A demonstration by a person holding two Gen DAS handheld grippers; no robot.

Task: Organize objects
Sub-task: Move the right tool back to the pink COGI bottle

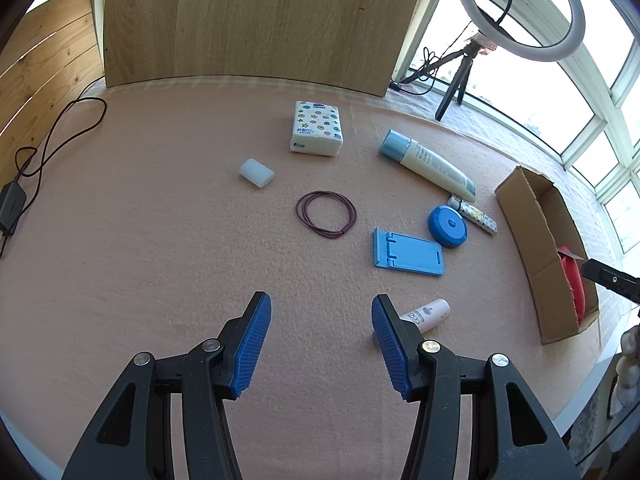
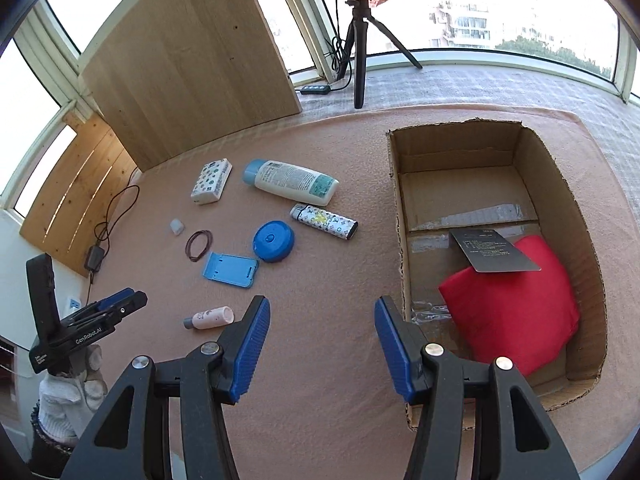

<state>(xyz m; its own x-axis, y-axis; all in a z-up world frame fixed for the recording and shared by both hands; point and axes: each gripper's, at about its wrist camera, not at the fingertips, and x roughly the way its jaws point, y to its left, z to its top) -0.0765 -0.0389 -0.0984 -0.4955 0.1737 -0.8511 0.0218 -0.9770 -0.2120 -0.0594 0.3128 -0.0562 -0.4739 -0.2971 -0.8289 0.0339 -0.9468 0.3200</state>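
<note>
My left gripper [image 1: 320, 308] is open and empty above the pink mat, with a small pink bottle [image 1: 426, 314] lying just right of its right finger. Ahead lie a blue phone stand [image 1: 408, 254], a blue round case [image 1: 447, 226], a patterned lighter [image 1: 476, 216], a lotion tube [image 1: 428, 164], rubber bands [image 1: 326, 214], a white cap [image 1: 256, 173] and a tissue pack [image 1: 316, 134]. My right gripper [image 2: 320, 308] is open and empty beside the cardboard box's [image 2: 400, 200] near left wall. Inside the box lie a red cloth [image 2: 512, 304] and a black card [image 2: 496, 254].
A wooden board [image 1: 248, 20] stands at the back of the mat. A black cable and adapter [image 1: 12, 204] lie at the left edge. A ring light on a tripod [image 2: 360, 40] stands behind, by the windows. A white-gloved hand [image 2: 68, 392] holds the left gripper [image 2: 116, 306].
</note>
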